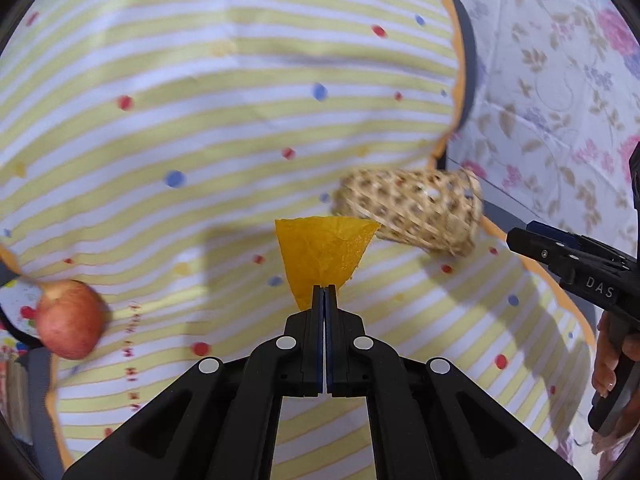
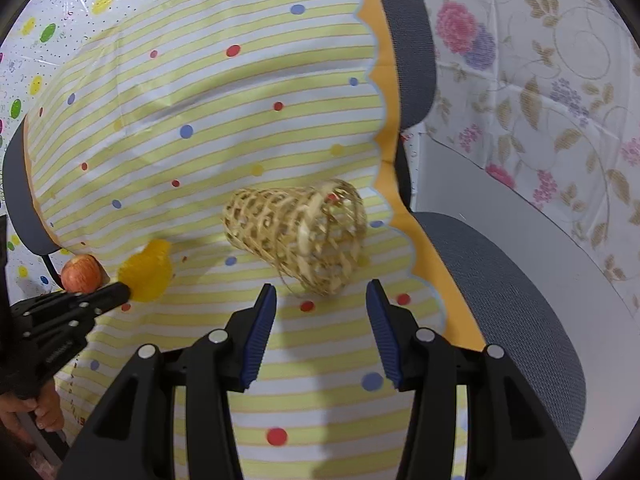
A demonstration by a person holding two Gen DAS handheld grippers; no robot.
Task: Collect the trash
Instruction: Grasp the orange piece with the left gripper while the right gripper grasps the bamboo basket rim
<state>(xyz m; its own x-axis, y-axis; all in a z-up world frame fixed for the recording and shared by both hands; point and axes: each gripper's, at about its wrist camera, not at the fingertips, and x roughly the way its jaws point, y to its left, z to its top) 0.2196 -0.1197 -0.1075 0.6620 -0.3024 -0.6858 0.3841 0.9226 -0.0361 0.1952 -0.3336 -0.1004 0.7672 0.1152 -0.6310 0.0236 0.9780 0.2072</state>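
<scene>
My left gripper (image 1: 324, 289) is shut on a piece of orange peel (image 1: 326, 258), which it holds clear above the striped cloth. From the right wrist view the same peel (image 2: 147, 270) sticks out of the left gripper (image 2: 126, 290) at the left. A woven wicker basket (image 1: 412, 210) lies on its side just beyond and right of the peel. My right gripper (image 2: 321, 294) stands open just short of the basket (image 2: 298, 236), with nothing between its fingers. The right gripper (image 1: 510, 238) also shows at the right edge of the left wrist view.
A red apple (image 1: 70, 320) lies near the cloth's left edge, also seen as an apple (image 2: 82, 274) beside the left gripper. The yellow striped, dotted cloth (image 2: 240, 112) covers grey chair cushions (image 2: 516, 312). A floral sheet (image 2: 540, 80) hangs at the right.
</scene>
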